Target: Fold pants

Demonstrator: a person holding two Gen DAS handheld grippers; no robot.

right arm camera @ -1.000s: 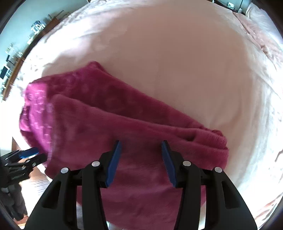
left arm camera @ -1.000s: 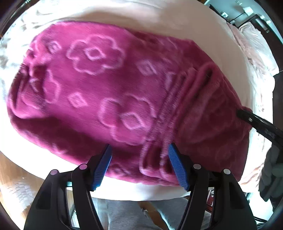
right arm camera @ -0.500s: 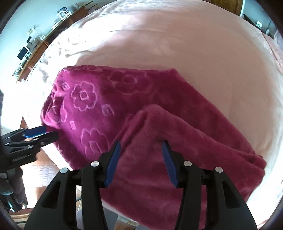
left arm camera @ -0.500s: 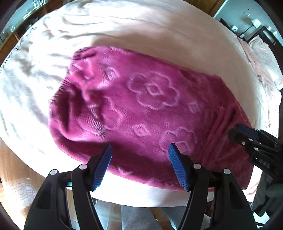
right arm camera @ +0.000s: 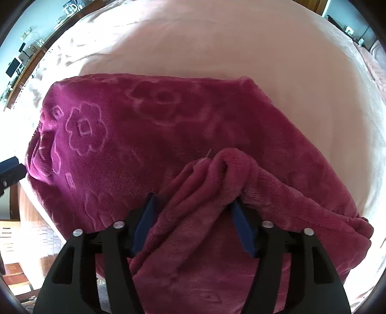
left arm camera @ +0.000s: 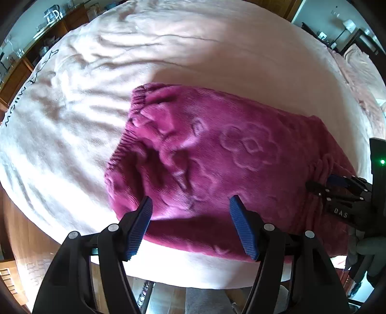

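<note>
Magenta fleece pants (left arm camera: 217, 157) with embossed flowers lie folded on a pale pink bed cover (left arm camera: 168, 48), their elastic waistband (left arm camera: 137, 101) at the left end. My left gripper (left arm camera: 190, 200) hovers open above the pants' near edge with nothing between its fingers. In the right wrist view the pants (right arm camera: 144, 135) fill the middle. A bunched fold of the cloth (right arm camera: 217, 174) rises between the blue pads of my right gripper (right arm camera: 193, 199), whose jaws are opening. The right gripper (left arm camera: 337, 183) also shows at the pants' right end, and the left gripper (right arm camera: 9, 169) at the left edge.
The bed cover (right arm camera: 217, 43) spreads wide beyond the pants. A wooden cabinet (left arm camera: 48, 19) with small items runs along the far left. Wood floor (left arm camera: 24, 241) shows below the bed's near edge. A gloved hand (left arm camera: 369, 248) holds the right gripper.
The left gripper slid left along the pants toward the waistband end. The right gripper's jaws widened, and a fold of cloth now bunches between them.
</note>
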